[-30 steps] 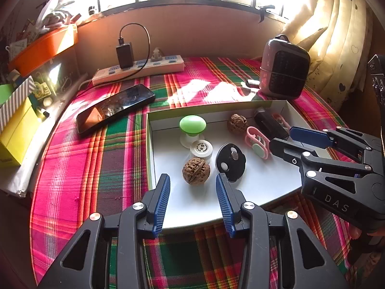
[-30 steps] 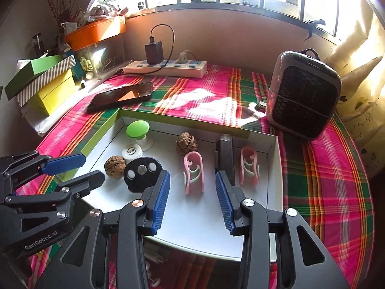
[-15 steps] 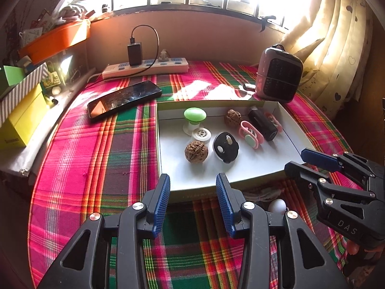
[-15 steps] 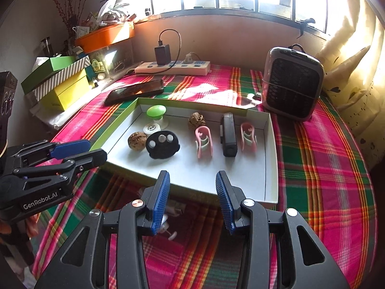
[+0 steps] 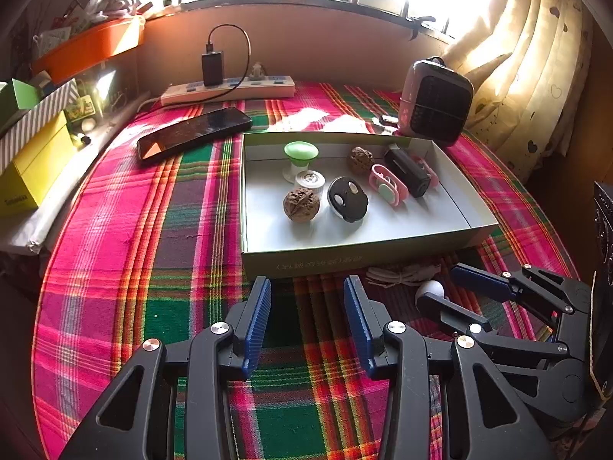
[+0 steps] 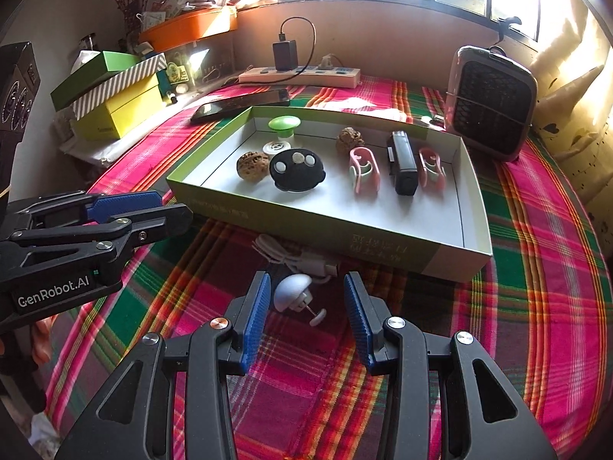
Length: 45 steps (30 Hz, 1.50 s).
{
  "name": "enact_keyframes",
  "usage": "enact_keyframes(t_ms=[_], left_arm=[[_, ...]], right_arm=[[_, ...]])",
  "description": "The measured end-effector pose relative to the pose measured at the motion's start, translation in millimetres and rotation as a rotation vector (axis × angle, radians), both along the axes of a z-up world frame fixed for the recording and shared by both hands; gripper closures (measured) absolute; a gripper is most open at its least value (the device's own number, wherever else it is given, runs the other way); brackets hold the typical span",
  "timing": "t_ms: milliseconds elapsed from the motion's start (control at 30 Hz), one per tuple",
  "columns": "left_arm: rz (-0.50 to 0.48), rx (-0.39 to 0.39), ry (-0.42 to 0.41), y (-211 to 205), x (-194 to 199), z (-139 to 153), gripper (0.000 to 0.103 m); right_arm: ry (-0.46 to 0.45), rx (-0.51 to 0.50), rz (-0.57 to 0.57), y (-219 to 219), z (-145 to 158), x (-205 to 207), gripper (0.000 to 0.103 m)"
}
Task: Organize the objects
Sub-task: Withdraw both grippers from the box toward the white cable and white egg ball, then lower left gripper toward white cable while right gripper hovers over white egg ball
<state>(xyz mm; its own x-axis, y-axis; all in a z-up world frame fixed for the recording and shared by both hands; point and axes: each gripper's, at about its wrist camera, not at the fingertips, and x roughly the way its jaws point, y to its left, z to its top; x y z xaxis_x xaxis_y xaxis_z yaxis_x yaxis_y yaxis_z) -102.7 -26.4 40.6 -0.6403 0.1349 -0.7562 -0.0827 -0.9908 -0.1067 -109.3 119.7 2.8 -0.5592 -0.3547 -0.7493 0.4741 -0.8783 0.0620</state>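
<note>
A shallow white box (image 5: pixel 356 257) (image 6: pixel 329 222) lies on the plaid cloth. It holds a green mushroom-shaped piece (image 5: pixel 300 153), two walnuts (image 5: pixel 301 204) (image 6: pixel 349 138), a black oval piece (image 6: pixel 297 170), a black bar (image 6: pixel 401 163) and two pink clips (image 6: pixel 364 170). In front of the box lie a white bundled cable (image 6: pixel 291 255) and a white mushroom-shaped piece (image 6: pixel 293 292). My right gripper (image 6: pixel 305 312) is open, just before that white piece. My left gripper (image 5: pixel 306 318) is open and empty, above the cloth before the box.
A black phone (image 5: pixel 193 133) lies left of the box. A power strip (image 5: pixel 230 92) with a charger runs along the back wall. A small heater (image 5: pixel 435 101) stands at the back right. Yellow and striped boxes (image 6: pixel 115 103) are stacked at the left.
Both grippers have drawn back from over the box toward the table's front. The white cable and white mushroom piece have come into view. Both stay open.
</note>
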Motion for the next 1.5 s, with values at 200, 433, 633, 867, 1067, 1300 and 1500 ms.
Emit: enact_keyframes(t_ms=[200,433,633,867,1067,1300,1500], left_arm=[[-0.005,0.003,-0.012,2.2,0.7,-2.6,0.065],[-0.033,0.008,-0.027,10.8,0.5,-5.7,0.065],[-0.058,-0.001,-0.031,20.0,-0.5,-5.4,0.065],[-0.126,-0.005,-0.046,36.7,-5.7,-7.6,0.065],[-0.192,-0.013,-0.059,53.2,-12.3,-13.5,0.064],[-0.231,-0.025,-0.057,62.6,-17.8,-17.7,0.062],[-0.326,0.031,-0.023,69.1,-12.3,-13.3,0.062]], right_arm=[[-0.006,0.029,0.004,-4.0,-7.0,0.1,0.062],[-0.007,0.028,-0.001,1.9,-8.7,1.3,0.072],[-0.004,0.017,-0.008,8.8,-7.3,2.3,0.072],[-0.014,-0.004,-0.06,36.9,-6.3,3.3,0.072],[0.0,0.002,-0.126,66.4,-3.5,9.9,0.072],[-0.008,-0.001,-0.171,82.3,-4.4,9.3,0.072],[-0.017,0.013,-0.182,82.1,-6.4,6.7,0.072]])
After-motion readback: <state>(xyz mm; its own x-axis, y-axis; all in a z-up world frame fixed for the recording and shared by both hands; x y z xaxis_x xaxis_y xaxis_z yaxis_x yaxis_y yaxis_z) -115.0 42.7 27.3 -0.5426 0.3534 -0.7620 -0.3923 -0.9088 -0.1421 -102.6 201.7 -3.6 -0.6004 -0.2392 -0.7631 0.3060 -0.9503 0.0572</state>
